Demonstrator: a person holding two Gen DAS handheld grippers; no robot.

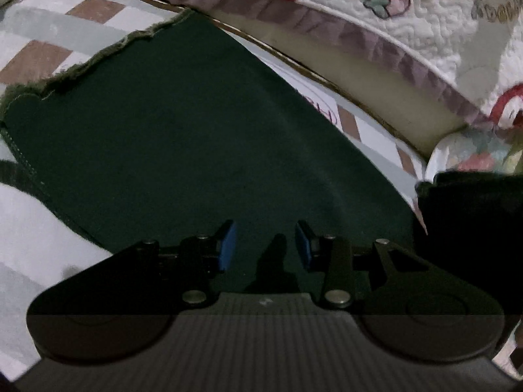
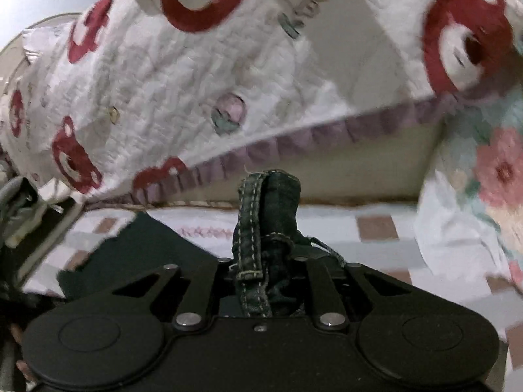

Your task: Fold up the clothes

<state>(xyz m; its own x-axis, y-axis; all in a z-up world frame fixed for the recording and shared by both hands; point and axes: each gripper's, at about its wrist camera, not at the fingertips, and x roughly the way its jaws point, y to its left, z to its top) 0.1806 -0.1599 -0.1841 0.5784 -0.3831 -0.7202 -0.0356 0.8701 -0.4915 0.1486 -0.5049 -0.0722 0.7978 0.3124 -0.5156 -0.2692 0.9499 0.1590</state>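
Note:
A dark green garment (image 1: 179,130) lies spread flat on the checked bed sheet (image 1: 42,55), its frayed hem toward the upper left. My left gripper (image 1: 265,228) hovers over it with its blue pads (image 1: 228,245) apart; nothing is pressed between them. In the right wrist view, a bunch of dark denim (image 2: 271,202) with pale stitching stands up between the fingers of my right gripper (image 2: 264,258), which is shut on it. A flat part of the dark garment (image 2: 130,251) lies on the sheet to the left of that gripper.
A white quilt with red bears and a purple frill (image 2: 163,81) hangs close behind the sheet, seen also as the quilt (image 1: 425,16) in the left view. A floral cloth (image 2: 490,170) lies at the right. A dark mass (image 1: 474,212) sits at the right edge.

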